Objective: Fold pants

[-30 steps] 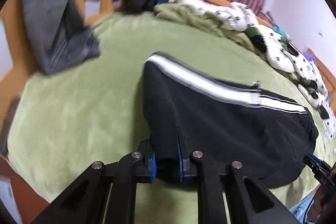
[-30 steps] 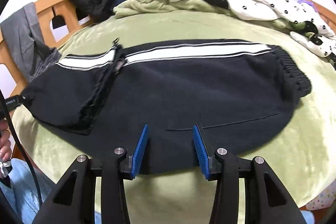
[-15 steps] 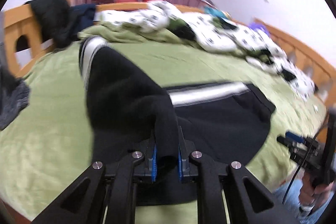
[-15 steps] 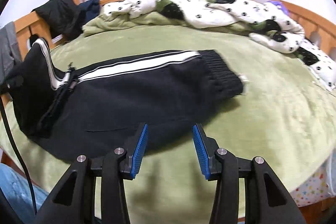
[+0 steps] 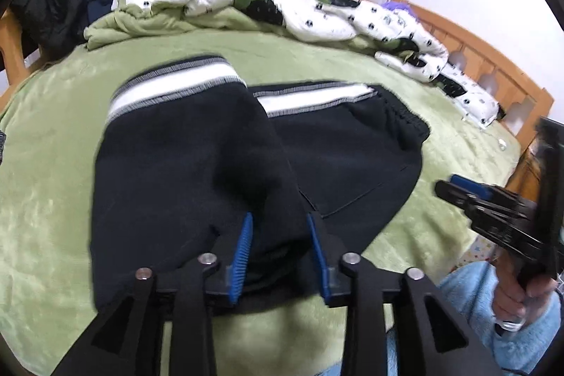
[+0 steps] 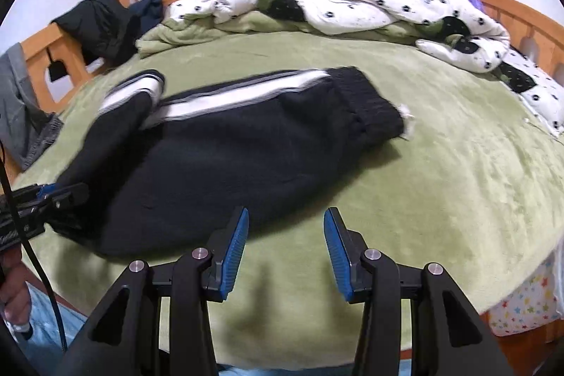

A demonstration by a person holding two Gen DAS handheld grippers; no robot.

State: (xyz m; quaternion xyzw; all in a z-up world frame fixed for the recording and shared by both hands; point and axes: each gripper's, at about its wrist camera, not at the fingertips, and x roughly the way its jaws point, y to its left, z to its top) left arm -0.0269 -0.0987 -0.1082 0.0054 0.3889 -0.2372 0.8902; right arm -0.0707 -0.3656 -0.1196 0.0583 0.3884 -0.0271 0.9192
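Green bedding (image 6: 440, 185) covers a wooden bed, with a spotted quilt (image 6: 352, 6) heaped at its far side. Black pants (image 6: 225, 161) with white stripes lie on it, one end folded over the rest. Left gripper (image 5: 280, 235) stands parted with pants cloth between its pads; whether it grips, I cannot tell. Right gripper (image 6: 286, 235) hangs wide and empty beside the pants.

Pants (image 6: 246, 150): black, white stripe, folded over on green bed (image 6: 440, 171).
R gripper (image 6: 286, 221): blue pads apart, nothing between, near pants' edge.
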